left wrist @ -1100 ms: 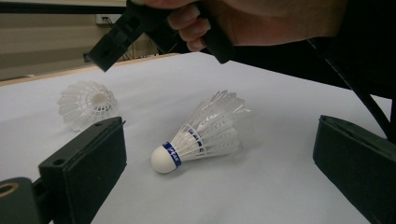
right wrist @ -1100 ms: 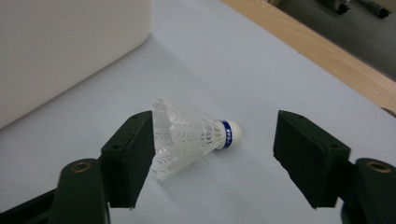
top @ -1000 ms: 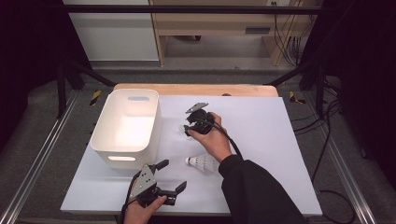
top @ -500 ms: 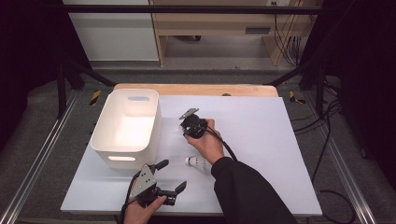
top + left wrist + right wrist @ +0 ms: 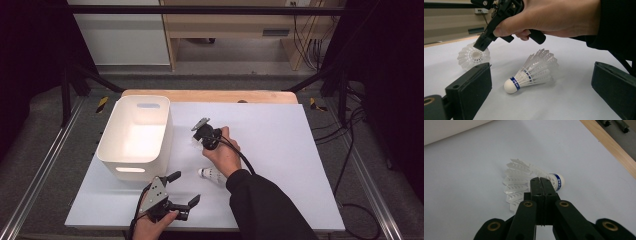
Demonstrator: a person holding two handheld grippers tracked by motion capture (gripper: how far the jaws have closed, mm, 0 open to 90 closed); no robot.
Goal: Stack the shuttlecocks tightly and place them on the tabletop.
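Right tool (image 5: 199, 134) moved left toward bin (image 5: 134, 135), jaws pressed together above shuttlecock (image 5: 529, 181) (grip unclear); left tool (image 5: 184, 189) wide open, empty

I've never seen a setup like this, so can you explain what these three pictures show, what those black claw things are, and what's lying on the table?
A person sits at a table with a white sheet on it, holding a hand-operated claw in each hand. One picture looks down from above; the other two come from small cameras riding on each claw. On the sheet stand a white bin and two shuttlecocks. The left claw, near the front edge, is wide open, facing the nearer shuttlecock, which lies on its side. The right claw hovers by the farther shuttlecock, its jaws pressed together. Whether they pinch that shuttlecock's feathers or just sit above them, I cannot tell.
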